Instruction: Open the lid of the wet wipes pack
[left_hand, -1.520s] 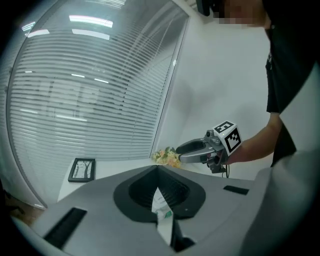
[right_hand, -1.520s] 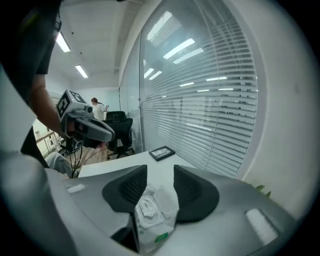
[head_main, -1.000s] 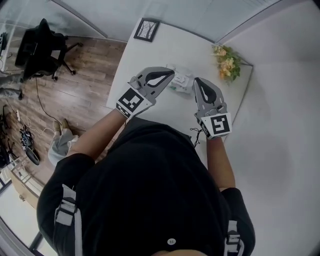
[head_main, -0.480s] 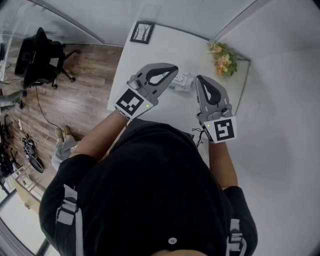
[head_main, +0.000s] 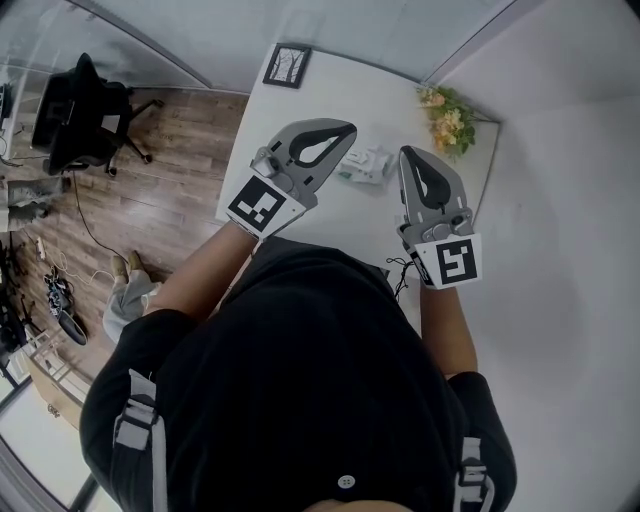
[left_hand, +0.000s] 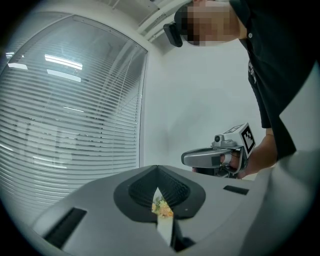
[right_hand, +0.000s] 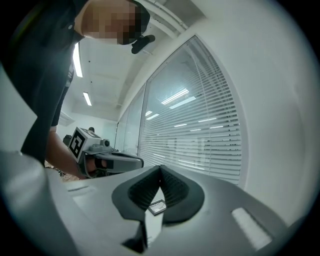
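1. The white table (head_main: 330, 95) stands in a corner of the room, beside a glass wall.
2. The left gripper (head_main: 347, 129) is held level above the table. Its jaws are together, with nothing between them.
3. The right gripper (head_main: 408, 153) is also level, its jaws closed and empty.
4. The wet wipes pack (head_main: 366, 163) lies on the table between the two gripper tips, and neither touches it.
5. The flowers (head_main: 448, 122) are at the far right corner.
6. A picture frame (head_main: 287, 65) lies at the far left edge.
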